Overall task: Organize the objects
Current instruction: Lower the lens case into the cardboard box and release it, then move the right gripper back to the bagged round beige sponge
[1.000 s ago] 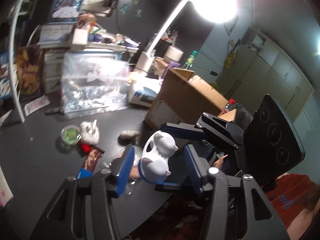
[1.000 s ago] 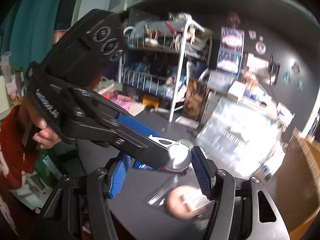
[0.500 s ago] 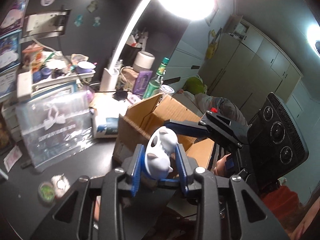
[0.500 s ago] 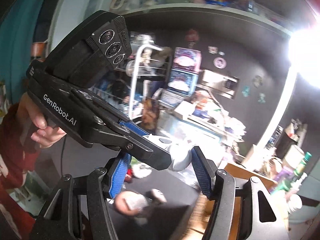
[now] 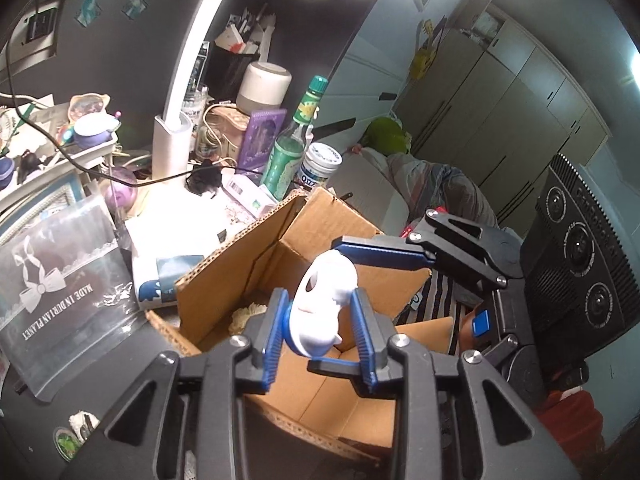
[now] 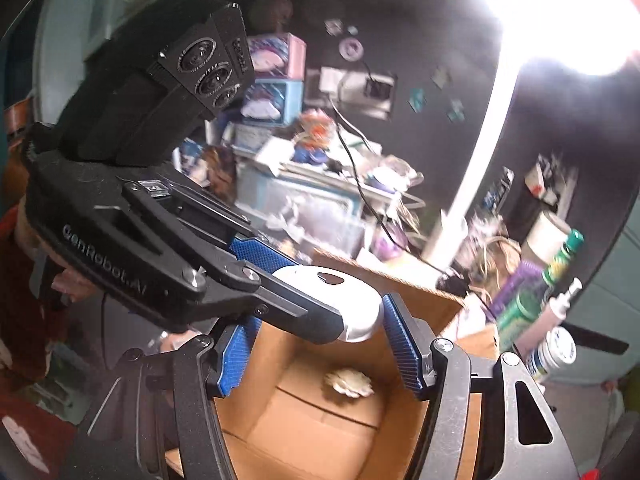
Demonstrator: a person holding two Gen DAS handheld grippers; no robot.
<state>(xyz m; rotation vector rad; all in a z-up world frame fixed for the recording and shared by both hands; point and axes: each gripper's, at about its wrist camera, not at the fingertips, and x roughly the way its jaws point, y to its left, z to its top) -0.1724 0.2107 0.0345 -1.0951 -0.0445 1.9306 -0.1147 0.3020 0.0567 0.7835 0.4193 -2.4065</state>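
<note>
My left gripper [image 5: 318,340] is shut on a white figurine [image 5: 324,306] with a blue base and holds it over the open cardboard box [image 5: 224,272]. My right gripper [image 6: 320,348] is open and empty, also above the box [image 6: 320,420]. The left gripper's finger crosses between its blue pads, with the figurine [image 6: 344,300] at its tip. A pale flower-shaped object [image 6: 349,383] lies on the box floor; it also shows in the left wrist view [image 5: 246,316]. The right gripper's body [image 5: 480,264] shows beyond the box.
A clear plastic bag [image 5: 60,292] leans left of the box. A green bottle [image 5: 290,148], a white tub [image 5: 320,166], a purple box [image 5: 260,134] and a lamp post [image 5: 172,148] crowd the desk behind it. Small items [image 5: 76,436] lie on the dark desk, lower left.
The left gripper closed on the figurine, lifted it off the desk and carried it right, over the box. The right gripper moved along with it over the box, still open.
</note>
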